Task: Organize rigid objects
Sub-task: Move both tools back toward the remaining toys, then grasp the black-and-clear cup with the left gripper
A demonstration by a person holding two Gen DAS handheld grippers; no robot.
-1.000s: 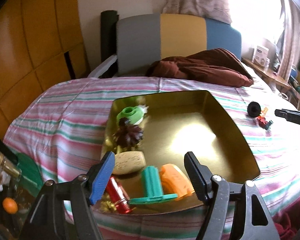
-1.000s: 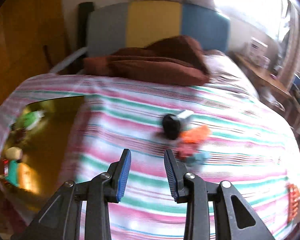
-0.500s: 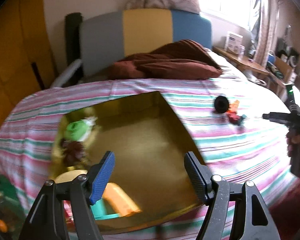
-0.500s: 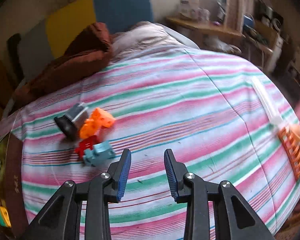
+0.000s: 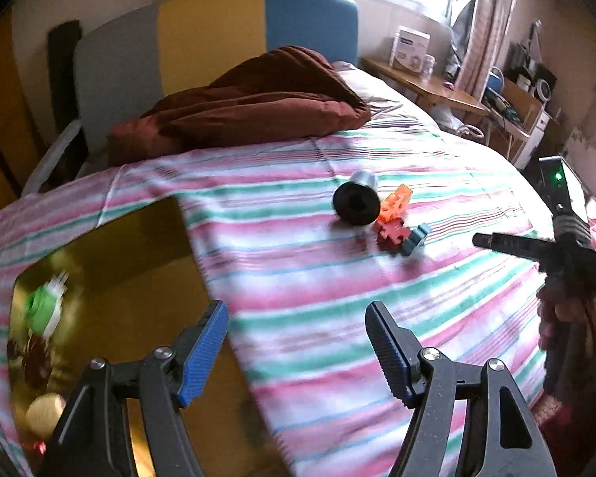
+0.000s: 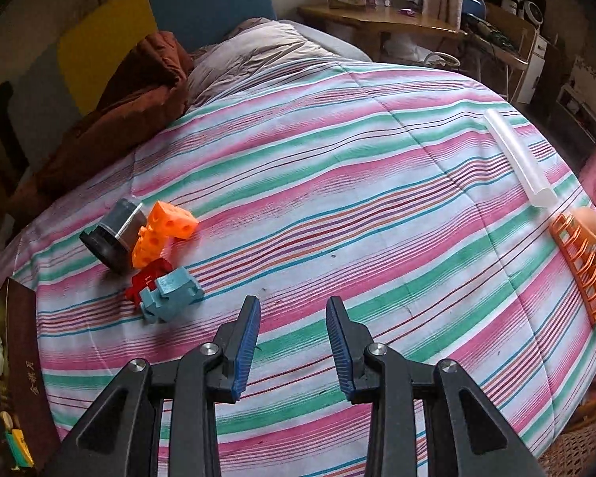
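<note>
A gold tray [image 5: 147,278] lies on the striped bed at the left and holds a green-and-white piece [image 5: 43,308] and other small items, blurred. A cluster lies on the bedspread: a black-and-grey cylinder [image 6: 113,234], an orange block [image 6: 163,232], a red piece [image 6: 145,278] and a light-blue piece [image 6: 171,292]. The cluster also shows in the left wrist view [image 5: 377,214]. My left gripper [image 5: 296,348] is open and empty above the tray's right edge. My right gripper [image 6: 292,342] is open and empty, to the right of the cluster.
A brown blanket [image 5: 250,107] lies at the head of the bed. A clear tube [image 6: 516,159], an orange rack [image 6: 580,262] and an egg-like ball [image 6: 588,220] lie at the bed's right edge. A wooden side table [image 6: 377,20] stands beyond.
The left wrist view has swung right, from over the tray's contents toward the cluster. The right gripper has moved right and nearer the bedspread; the cluster now sits at its left.
</note>
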